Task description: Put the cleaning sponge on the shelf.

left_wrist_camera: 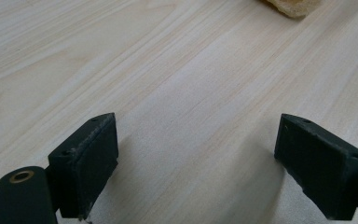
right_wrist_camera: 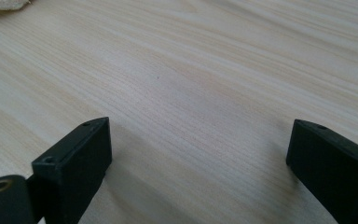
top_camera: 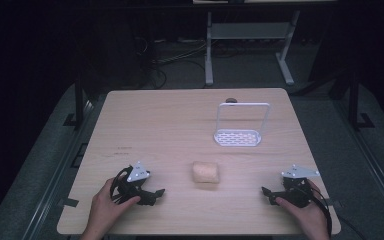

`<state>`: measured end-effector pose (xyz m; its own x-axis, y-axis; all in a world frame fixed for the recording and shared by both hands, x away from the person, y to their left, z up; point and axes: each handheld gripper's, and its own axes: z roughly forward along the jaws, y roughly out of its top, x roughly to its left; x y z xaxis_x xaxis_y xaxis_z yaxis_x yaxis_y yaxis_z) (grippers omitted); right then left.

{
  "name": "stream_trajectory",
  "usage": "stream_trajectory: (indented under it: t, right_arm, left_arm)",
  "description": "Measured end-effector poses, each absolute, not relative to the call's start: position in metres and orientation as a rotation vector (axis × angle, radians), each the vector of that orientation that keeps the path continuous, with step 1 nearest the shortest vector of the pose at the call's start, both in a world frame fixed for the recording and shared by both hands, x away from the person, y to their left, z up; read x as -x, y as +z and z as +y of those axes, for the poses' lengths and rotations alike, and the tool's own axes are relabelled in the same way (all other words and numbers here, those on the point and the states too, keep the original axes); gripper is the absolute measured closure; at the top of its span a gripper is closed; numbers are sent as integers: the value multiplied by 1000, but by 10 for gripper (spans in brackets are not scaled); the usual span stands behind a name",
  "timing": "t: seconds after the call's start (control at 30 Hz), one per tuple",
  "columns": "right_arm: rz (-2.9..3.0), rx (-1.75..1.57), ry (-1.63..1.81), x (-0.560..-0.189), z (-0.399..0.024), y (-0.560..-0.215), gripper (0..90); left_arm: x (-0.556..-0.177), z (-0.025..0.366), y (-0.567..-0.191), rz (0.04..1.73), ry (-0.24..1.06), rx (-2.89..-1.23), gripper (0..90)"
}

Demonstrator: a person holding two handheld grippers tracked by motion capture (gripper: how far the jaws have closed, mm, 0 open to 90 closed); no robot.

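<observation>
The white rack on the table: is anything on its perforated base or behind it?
The white rack has nothing on its perforated base. Through its wire frame bare table shows, with a small dark round thing at the far edge behind it; what that is cannot be told.

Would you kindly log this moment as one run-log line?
left gripper: open, empty, on table | right gripper: open, empty | bread piece: between grippers, untouched | white rack: behind bread
</observation>
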<state>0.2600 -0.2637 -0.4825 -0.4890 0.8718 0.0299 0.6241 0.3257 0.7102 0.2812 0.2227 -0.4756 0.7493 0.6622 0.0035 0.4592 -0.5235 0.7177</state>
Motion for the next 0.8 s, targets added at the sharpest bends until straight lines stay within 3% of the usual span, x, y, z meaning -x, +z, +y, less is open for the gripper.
stream_trajectory:
  t: [0.8]
  right_arm:
    - [2285,-1328,994,-268,-266,-466,65]
  left_arm:
    - [-281,222,-476,840,359,-2214,128]
